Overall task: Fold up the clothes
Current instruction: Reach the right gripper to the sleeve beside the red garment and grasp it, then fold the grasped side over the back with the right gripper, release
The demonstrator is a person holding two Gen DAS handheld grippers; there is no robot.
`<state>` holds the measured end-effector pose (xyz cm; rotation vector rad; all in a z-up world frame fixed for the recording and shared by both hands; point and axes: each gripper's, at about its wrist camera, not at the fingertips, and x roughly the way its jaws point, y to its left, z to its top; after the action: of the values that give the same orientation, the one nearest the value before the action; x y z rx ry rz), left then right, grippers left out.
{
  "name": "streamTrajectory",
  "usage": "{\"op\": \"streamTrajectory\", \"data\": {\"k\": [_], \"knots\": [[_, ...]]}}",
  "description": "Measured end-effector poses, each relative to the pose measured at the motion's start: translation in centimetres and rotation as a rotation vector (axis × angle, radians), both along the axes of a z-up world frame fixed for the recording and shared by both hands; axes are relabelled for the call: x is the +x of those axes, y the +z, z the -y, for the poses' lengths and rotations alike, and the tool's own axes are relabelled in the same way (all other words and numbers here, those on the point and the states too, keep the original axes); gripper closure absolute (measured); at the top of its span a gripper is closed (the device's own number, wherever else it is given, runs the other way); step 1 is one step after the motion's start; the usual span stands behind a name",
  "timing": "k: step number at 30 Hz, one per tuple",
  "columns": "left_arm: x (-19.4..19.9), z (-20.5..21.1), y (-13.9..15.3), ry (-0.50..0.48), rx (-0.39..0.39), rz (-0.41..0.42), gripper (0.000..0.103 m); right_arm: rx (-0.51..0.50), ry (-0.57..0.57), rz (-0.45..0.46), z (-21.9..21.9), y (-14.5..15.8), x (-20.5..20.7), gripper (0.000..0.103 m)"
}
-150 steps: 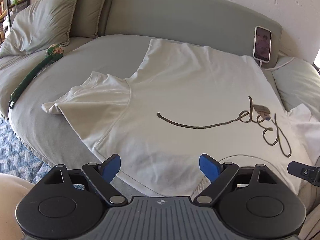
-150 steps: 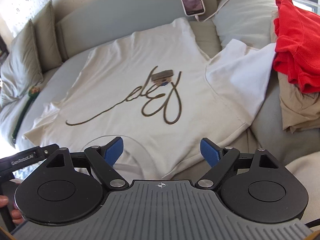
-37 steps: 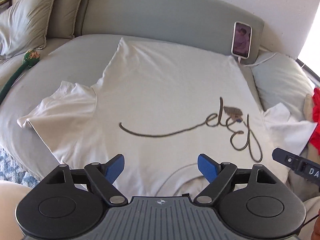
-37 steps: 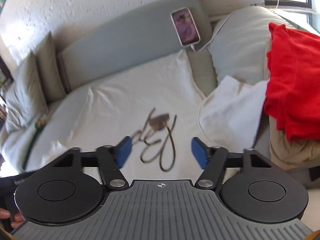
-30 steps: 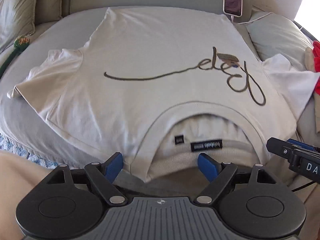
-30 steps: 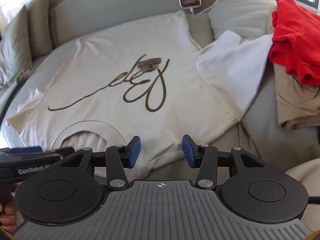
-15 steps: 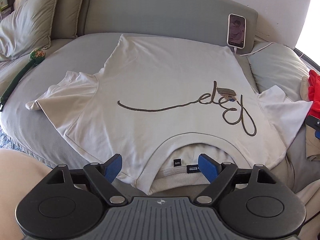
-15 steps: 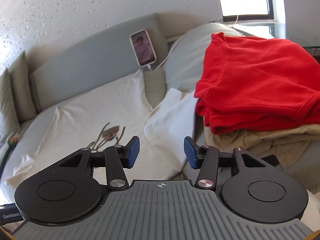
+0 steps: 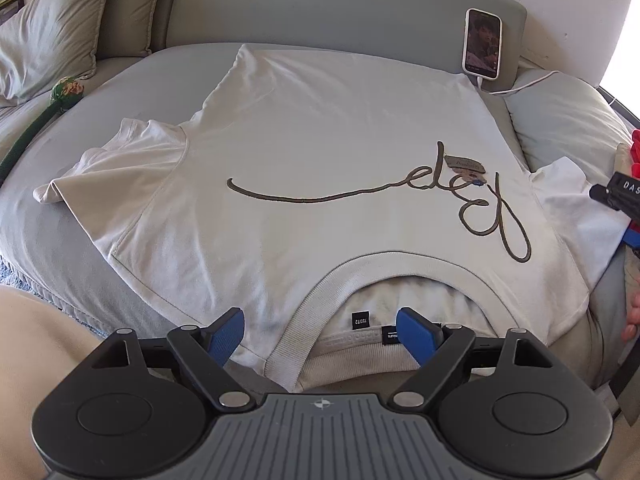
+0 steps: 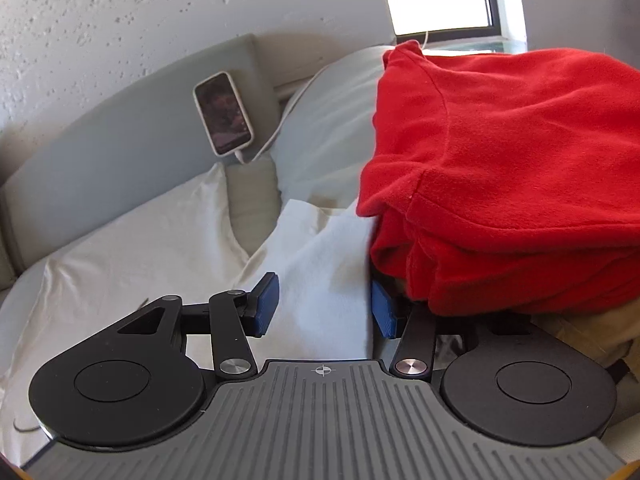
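A white T-shirt [image 9: 320, 152] with brown script lettering lies flat on the grey bed, collar toward me, both sleeves spread. My left gripper [image 9: 320, 332] is open and empty just above the collar [image 9: 316, 300]. My right gripper [image 10: 324, 308] is open around the shirt's right sleeve [image 10: 324, 264], low over it; the jaws are apart and not pinching the cloth. The right gripper also shows at the right edge of the left wrist view [image 9: 620, 196].
A folded red garment [image 10: 512, 184] on beige clothes [image 10: 592, 336] sits right beside the sleeve. A phone [image 9: 482, 44] leans on the grey headboard [image 9: 340, 4] with a cable. Pillows [image 9: 44, 36] and a green toy [image 9: 60, 96] lie at the left.
My right gripper has swung right and down to the right sleeve beside the red pile, with its jaws slightly wider. My left gripper has stayed near the collar, open.
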<state>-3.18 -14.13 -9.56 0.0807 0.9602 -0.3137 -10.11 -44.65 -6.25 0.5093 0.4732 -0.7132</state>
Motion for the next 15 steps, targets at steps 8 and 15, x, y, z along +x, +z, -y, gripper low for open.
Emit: {"op": "streamTrajectory", "data": {"k": [8, 15], "knots": [[0.6, -0.6, -0.5, 0.017, -0.023, -0.021, 0.020, 0.054, -0.069, 0.130, 0.7, 0.0, 0.3, 0.084], [0.1, -1.2, -0.4, -0.002, -0.066, -0.005, 0.020, -0.141, 0.040, -0.067, -2.7, 1.3, 2.7, 0.098]]}}
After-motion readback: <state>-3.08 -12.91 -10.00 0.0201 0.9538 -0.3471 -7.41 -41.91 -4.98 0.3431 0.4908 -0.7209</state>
